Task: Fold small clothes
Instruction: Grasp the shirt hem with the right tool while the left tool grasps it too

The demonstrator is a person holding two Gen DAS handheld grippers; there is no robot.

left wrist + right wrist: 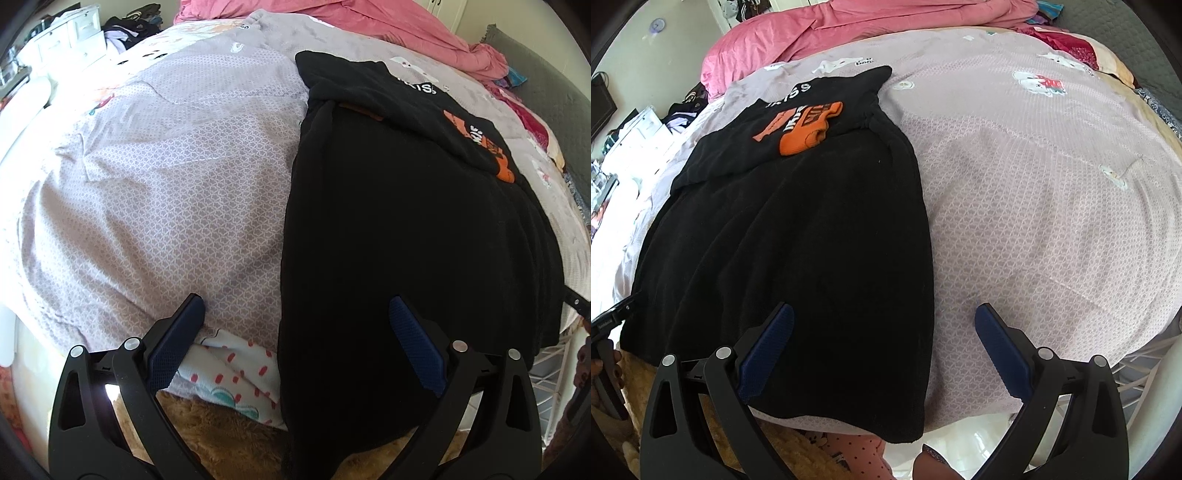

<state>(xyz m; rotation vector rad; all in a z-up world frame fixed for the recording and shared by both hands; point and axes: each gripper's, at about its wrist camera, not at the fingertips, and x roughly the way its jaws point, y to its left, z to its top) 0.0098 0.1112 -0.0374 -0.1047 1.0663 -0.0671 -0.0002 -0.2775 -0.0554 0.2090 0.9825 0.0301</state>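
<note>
One black garment (pixel 388 206) lies flat on the bed, its near hem hanging past the bed's near edge. Its far part is folded over, showing one orange print (pixel 801 127) and white lettering. The lilac patterned bedspread (pixel 166 166) lies bare to the left of the garment in the left wrist view; in the right wrist view a wide bare stretch (pixel 1052 221) lies to the garment's right. One pink blanket (pixel 849 33) is heaped along the far edge.

Left tool (pixel 295 325): jaws spread wide, gripping nothing, over the garment's left edge near the hem. Right tool (pixel 884 332): jaws spread wide, nothing between them, over the garment's right edge near the hem. Two tools in all.

One white cloth with red dashes (pixel 236 369) hangs below the bed's near edge. White drawers (pixel 70 37) stand far left.
</note>
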